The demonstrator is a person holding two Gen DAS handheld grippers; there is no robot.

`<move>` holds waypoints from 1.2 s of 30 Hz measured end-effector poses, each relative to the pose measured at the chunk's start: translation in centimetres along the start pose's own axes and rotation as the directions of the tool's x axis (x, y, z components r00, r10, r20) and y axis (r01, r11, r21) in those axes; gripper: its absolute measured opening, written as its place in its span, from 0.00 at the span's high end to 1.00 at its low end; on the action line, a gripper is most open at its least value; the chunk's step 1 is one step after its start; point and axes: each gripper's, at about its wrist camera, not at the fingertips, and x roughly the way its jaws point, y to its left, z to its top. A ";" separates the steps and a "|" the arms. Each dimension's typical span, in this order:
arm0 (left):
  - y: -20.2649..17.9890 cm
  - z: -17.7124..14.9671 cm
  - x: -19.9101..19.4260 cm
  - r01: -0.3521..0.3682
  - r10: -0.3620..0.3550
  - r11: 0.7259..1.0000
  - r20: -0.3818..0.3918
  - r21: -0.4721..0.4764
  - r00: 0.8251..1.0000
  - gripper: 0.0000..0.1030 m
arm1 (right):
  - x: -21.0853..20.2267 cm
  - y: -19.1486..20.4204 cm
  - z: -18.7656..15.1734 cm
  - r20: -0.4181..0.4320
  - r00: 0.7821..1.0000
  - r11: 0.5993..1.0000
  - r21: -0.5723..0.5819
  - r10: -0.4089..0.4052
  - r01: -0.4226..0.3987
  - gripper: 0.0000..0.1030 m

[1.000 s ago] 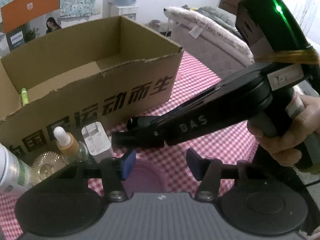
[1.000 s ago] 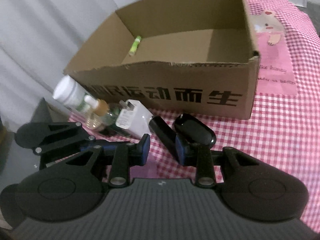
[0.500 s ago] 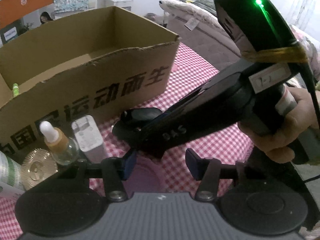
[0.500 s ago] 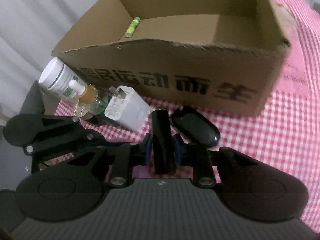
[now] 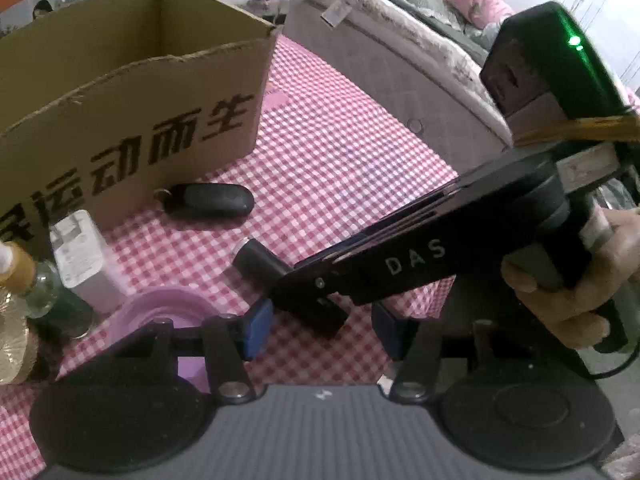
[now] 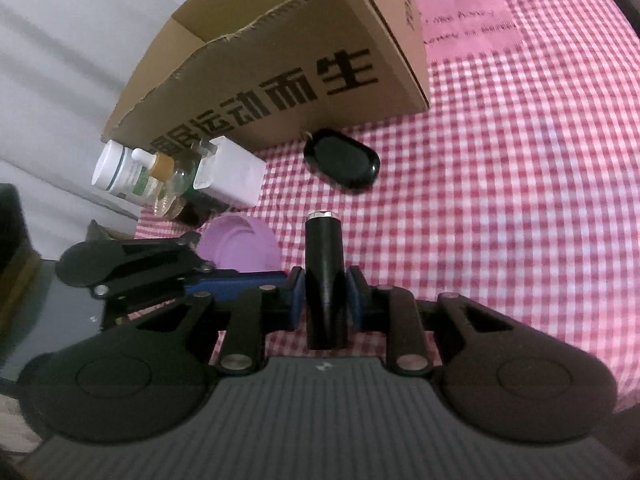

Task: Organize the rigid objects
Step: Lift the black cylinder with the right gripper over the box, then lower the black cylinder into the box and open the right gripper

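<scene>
The right gripper [image 6: 326,300] is clamped on a black cylinder [image 6: 324,256]; both blue pads press its sides. The cylinder's long axis runs forward along the fingers, metal-capped end leading, so it points toward the box [image 6: 280,72]. From the left wrist view the same cylinder [image 5: 260,258] projects from the right gripper's tip, above the checked cloth [image 5: 340,152] and well short of the box [image 5: 132,128].

The left gripper [image 5: 320,330] stands with jaws apart and nothing between the pads. It hangs just behind the right gripper's tip, farther from the box.

Landmark: the box. Its printed front wall faces both grippers and its top is open. A black key fob [image 6: 342,158] lies on the cloth just in front of that wall. A white charger [image 6: 230,174], a dropper bottle [image 6: 170,178] and a white jar [image 6: 120,174] crowd the wall's left end. A purple lid [image 6: 240,246] lies nearer the grippers.

Judgement: the carrying step is in hand. The box opening lies forward of and above the cylinder. The right hand is the nearer and the loaded one. The cylinder must clear the front wall's ragged top edge before release.
</scene>
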 end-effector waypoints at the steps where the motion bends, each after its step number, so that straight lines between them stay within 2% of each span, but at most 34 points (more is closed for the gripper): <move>1: 0.0 0.0 0.2 -0.007 0.007 1.000 -0.007 0.002 1.000 0.46 | -0.1 -0.1 -0.1 0.003 1.000 1.000 0.005 0.005 -0.005 0.80; 5: 0.1 0.3 1.4 -0.006 0.005 1.000 -0.034 -0.022 0.999 0.46 | -0.3 -0.5 0.0 0.002 1.000 0.999 0.019 0.027 -0.027 0.80; 14: -0.2 0.4 1.0 -0.021 0.021 0.999 -0.007 -0.033 1.000 0.45 | -0.9 -0.9 -0.1 0.018 0.998 0.997 0.047 0.063 -0.063 0.79; 21: -0.9 0.5 -2.3 -0.042 0.044 0.999 0.085 -0.026 0.995 0.45 | -3.2 1.4 -0.1 0.070 0.996 0.998 0.029 0.059 -0.061 0.79; 24: -0.9 0.8 -5.3 -0.072 0.075 0.997 0.163 -0.022 0.984 0.45 | -4.8 3.8 0.7 0.113 0.992 0.998 -0.026 0.061 -0.058 0.79; 30: 1.7 2.1 -12.0 -0.135 0.150 0.988 0.309 -0.070 0.939 0.44 | -6.8 9.7 4.7 0.186 0.975 0.982 -0.166 0.122 -0.091 0.79; 33: 3.9 3.0 -14.7 -0.183 0.214 0.976 0.346 -0.119 0.914 0.44 | -6.2 12.6 7.6 0.190 0.966 0.964 -0.232 0.177 -0.131 0.79; 36: 6.5 4.0 -15.9 -0.222 0.267 0.961 0.336 -0.168 0.903 0.44 | -4.1 14.2 11.0 0.150 0.961 0.952 -0.239 0.233 -0.193 0.79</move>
